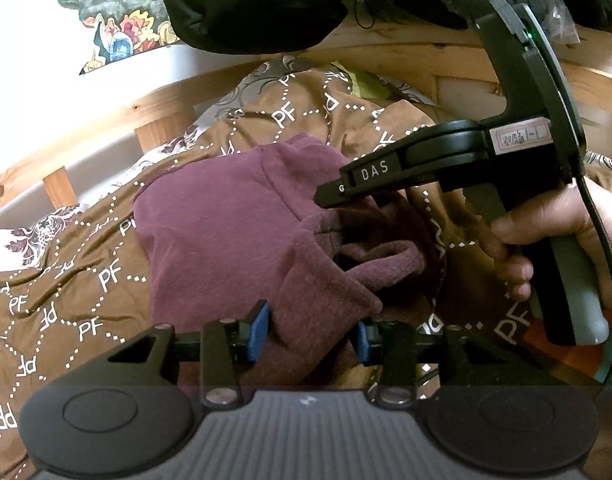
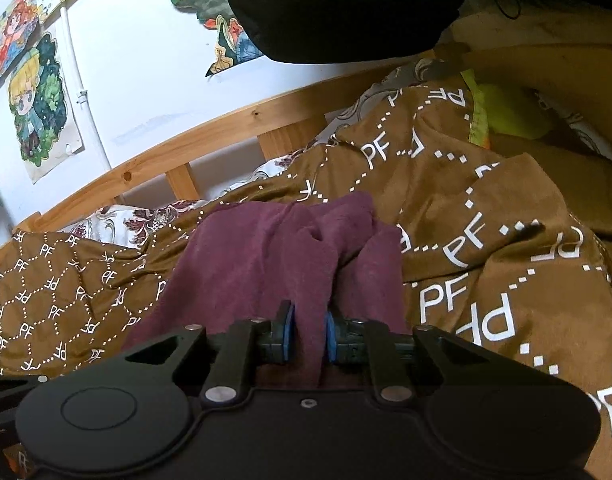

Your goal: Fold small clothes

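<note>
the maroon garment (image 1: 226, 220) lies bunched on the brown blanket (image 1: 66, 280) that covers the bed, with the wooden bed rail (image 1: 106, 120) beyond it and a drawing (image 2: 42, 104) on the wall behind. i have it from the near edge with both tools. my left gripper (image 1: 308, 334) stands about half open, a thick fold of the maroon cloth lying between its blue pads; the cloth fills the gap, but i cannot tell whether the pads press on it. my right gripper (image 2: 309, 334) is nearly closed, its jaws pinched on a narrow ridge of the same cloth, which rises between the pads and runs forward in creases. in the left view the right tool reaches in from the side, held by my right hand (image 1: 546, 232), its tip down on the rumpled part of the garment.

i judge this to be an early step: the piece is still crumpled, with a loose opening or cuff curled up near the middle, and no clean fold shows yet. the next move calls for drawing the two held edges apart to flatten the cloth on the blanket, keeping both pinches firm, before any edge is carried over. the soft blanket may drag along with it.
</note>
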`<state>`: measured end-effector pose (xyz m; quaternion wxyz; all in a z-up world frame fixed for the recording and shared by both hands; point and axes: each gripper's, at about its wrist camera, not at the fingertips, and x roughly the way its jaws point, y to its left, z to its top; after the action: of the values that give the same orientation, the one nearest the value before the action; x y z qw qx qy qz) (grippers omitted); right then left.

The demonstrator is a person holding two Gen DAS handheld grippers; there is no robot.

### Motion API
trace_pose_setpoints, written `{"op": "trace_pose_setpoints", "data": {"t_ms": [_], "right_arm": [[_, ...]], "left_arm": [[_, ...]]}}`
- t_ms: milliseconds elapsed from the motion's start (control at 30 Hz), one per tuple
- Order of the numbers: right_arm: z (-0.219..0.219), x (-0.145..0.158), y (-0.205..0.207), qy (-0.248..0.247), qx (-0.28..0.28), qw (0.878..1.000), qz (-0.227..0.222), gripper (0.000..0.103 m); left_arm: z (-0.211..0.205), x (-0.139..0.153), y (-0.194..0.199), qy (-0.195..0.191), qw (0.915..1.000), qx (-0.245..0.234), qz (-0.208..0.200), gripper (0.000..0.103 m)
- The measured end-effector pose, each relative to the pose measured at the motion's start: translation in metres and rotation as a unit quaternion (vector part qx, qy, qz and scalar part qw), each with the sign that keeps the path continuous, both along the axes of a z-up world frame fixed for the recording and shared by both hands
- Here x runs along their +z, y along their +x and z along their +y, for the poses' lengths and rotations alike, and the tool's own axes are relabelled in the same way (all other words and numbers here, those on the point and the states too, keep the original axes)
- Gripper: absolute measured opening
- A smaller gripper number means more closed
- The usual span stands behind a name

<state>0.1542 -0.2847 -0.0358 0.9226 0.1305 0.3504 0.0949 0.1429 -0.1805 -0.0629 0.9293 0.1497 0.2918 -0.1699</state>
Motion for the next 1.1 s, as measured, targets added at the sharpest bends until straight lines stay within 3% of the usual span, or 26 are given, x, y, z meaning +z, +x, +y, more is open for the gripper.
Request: {"op": "trace_pose_setpoints", "data": {"t_ms": [467, 600, 633, 700, 767, 900, 1000, 1100], "right_arm": [[-0.002, -0.006, -0.001, 0.007, -0.021, 1.000, 0.017, 0.030], [0.000, -0.004, -0.004, -0.004, -0.021, 1.000, 0.005, 0.030], [0.001, -0.002, -0.005, -0.012, -0.018, 1.000, -0.002, 0.029], [0.007, 0.005, -0.009, -0.036, -0.009, 0.999, -0.030, 0.013], [0.012, 0.014, -0.014, -0.054, -0.004, 0.997, -0.058, 0.007], [0.014, 0.033, -0.025, -0.084, -0.014, 0.992, -0.094, 0.006], [0.005, 0.033, -0.024, -0.091, -0.027, 0.992, -0.079, 0.006], [-0.006, 0.019, -0.017, -0.080, -0.044, 0.995, -0.033, 0.006]], "left_arm": [[0.012, 0.007, -0.010, -0.006, 1.0000, -0.002, -0.005, 0.059], [0.013, 0.008, -0.013, -0.011, 0.9999, -0.005, -0.008, 0.041], [0.013, 0.008, -0.012, -0.011, 0.9999, -0.009, -0.005, 0.036], [0.011, 0.007, -0.012, -0.012, 0.9998, -0.015, -0.005, 0.033], [0.008, 0.006, -0.013, -0.010, 0.9997, -0.021, -0.003, 0.032], [0.000, 0.005, -0.014, -0.010, 0.9992, -0.038, -0.003, 0.030], [-0.007, 0.000, -0.009, -0.011, 0.9988, -0.048, 0.008, 0.030], [-0.008, -0.006, -0.007, -0.006, 0.9987, -0.046, 0.020, 0.031]]}}
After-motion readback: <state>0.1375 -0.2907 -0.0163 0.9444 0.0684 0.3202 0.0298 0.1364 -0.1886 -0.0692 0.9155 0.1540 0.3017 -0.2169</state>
